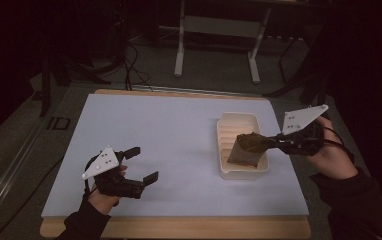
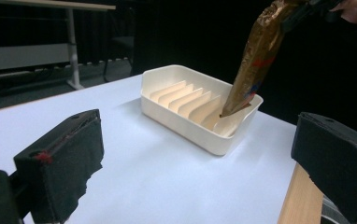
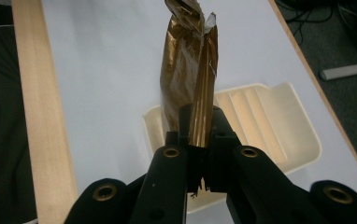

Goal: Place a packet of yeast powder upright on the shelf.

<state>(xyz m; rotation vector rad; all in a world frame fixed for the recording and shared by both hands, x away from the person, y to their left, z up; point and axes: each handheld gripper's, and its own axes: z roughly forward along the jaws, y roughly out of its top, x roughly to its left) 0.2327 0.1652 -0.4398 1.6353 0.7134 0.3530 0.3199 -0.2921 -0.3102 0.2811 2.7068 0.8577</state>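
A cream tray with raised ribs inside stands on the right half of the white table top. My right gripper is shut on the top of a brown-gold foil packet, which hangs tilted with its lower end inside the tray's near part. From the left gripper view, the packet slants down into the tray between the ribs. The right gripper view has the jaws pinching the packet over the tray. My left gripper is open near the table's front left, its jaws with nothing between them.
The white table top has a wooden border along its front edge. Behind the table, on the dark floor, stand a desk's white legs and some cables. The person's dark sleeves come in at both bottom corners.
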